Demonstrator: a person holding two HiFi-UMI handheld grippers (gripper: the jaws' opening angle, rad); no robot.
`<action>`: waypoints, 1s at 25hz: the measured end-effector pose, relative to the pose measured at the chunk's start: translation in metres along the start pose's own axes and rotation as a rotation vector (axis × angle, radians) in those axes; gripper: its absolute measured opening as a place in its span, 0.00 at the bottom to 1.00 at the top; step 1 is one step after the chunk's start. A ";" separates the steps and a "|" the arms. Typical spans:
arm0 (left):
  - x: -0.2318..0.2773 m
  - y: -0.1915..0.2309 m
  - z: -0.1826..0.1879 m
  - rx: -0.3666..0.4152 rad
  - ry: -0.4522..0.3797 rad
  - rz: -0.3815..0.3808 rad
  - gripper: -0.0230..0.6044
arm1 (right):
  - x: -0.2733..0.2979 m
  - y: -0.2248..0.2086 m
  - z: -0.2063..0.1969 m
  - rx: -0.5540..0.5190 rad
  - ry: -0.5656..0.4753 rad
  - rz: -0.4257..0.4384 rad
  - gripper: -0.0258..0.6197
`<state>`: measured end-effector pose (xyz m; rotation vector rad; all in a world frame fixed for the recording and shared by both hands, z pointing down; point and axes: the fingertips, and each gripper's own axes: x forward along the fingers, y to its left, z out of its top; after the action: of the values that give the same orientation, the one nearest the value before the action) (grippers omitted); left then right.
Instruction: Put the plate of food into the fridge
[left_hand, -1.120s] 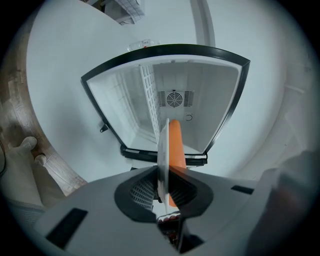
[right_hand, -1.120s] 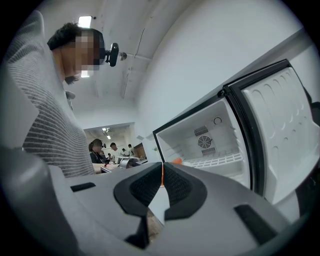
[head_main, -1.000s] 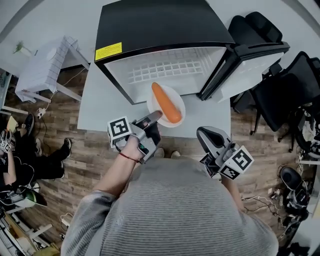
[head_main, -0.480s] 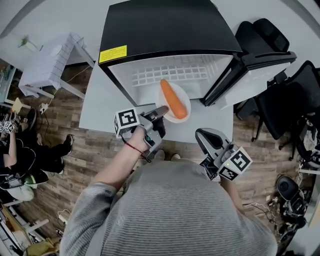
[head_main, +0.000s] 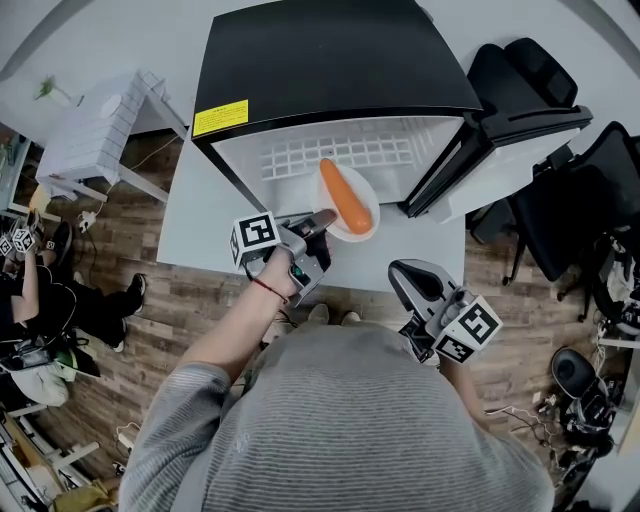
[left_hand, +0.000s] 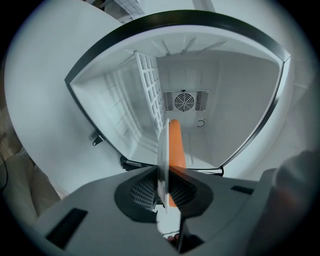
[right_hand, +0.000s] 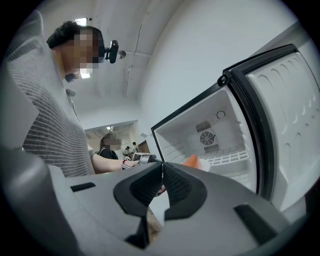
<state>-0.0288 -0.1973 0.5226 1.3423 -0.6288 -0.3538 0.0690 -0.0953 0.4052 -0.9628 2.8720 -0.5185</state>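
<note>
The person is wearing a grey striped sweater (head_main: 350, 420) and a red cord (head_main: 268, 288) at the left wrist. The left claw (head_main: 324, 217) and right claw (head_main: 402, 276) are showing grey shells, dark ribbed pads (left_hand: 142, 191) and white cubes (head_main: 256, 235) with black markers.

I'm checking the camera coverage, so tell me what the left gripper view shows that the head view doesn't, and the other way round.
Only the left gripper view: the round fan grille on the back wall of the fridge. Only the head view: the right gripper, the fridge's yellow label and its open door. Both: the left gripper shut on the plate, the carrot on it, the white wire shelf.
</note>
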 end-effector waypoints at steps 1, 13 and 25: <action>0.002 0.001 0.002 0.002 -0.002 0.003 0.12 | 0.000 -0.001 0.000 0.001 0.000 -0.001 0.06; 0.027 0.002 0.028 0.010 -0.038 0.005 0.12 | 0.010 -0.009 -0.006 0.007 0.018 0.013 0.06; 0.038 0.012 0.042 -0.057 -0.117 0.008 0.12 | 0.012 -0.012 -0.006 0.016 0.018 0.021 0.06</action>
<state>-0.0258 -0.2502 0.5471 1.2709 -0.7163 -0.4431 0.0648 -0.1098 0.4155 -0.9295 2.8859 -0.5498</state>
